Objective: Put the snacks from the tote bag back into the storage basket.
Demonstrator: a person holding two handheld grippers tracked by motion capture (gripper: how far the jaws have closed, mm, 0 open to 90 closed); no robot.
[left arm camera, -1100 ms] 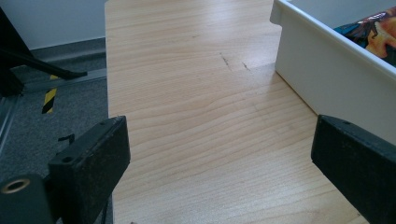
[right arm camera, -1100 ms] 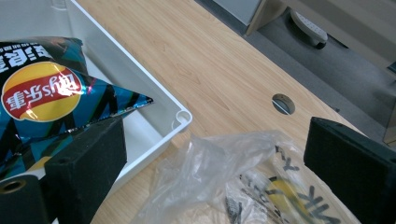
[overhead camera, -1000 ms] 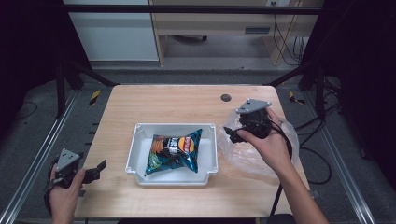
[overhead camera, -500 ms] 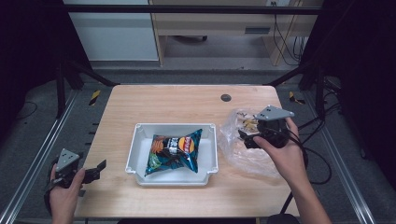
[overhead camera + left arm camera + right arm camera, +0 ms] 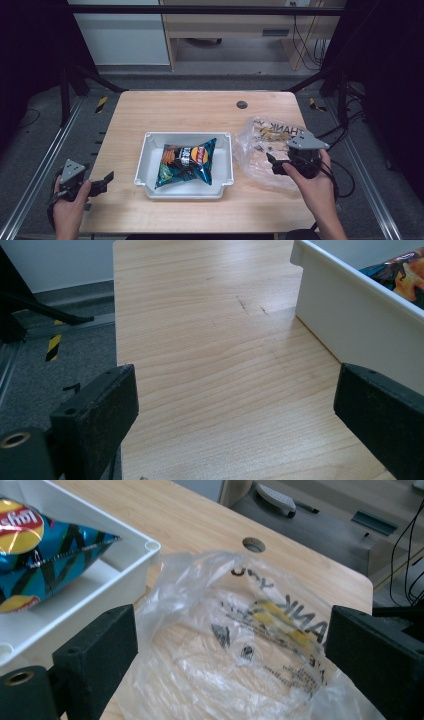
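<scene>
The clear plastic bag point(image 5: 270, 150) lies crumpled on the right side of the worktop point(image 5: 200, 110), just beside the white tray point(image 5: 150, 165), its printed face up. In the right gripper view, the bag's mouth point(image 5: 235, 645) gapes between the jaws. The right tool point(image 5: 274, 163) hovers at the bag's near edge with jaws wide apart, nothing between them yet. Here's the risk: the film is thin and slack, so a bite taken too shallow may catch one layer only, or slide off, and the bag collapses shut. A bite taken too deep pins both walls together and seals the mouth. The chip packet point(image 5: 187, 161) sits in the tray, puffed and slippery; if the opening sags, it would snag on the rim. The left tool point(image 5: 102, 181) waits at the worktop's left edge, jaws also apart, empty, well away from the bag and no help steadying it.
</scene>
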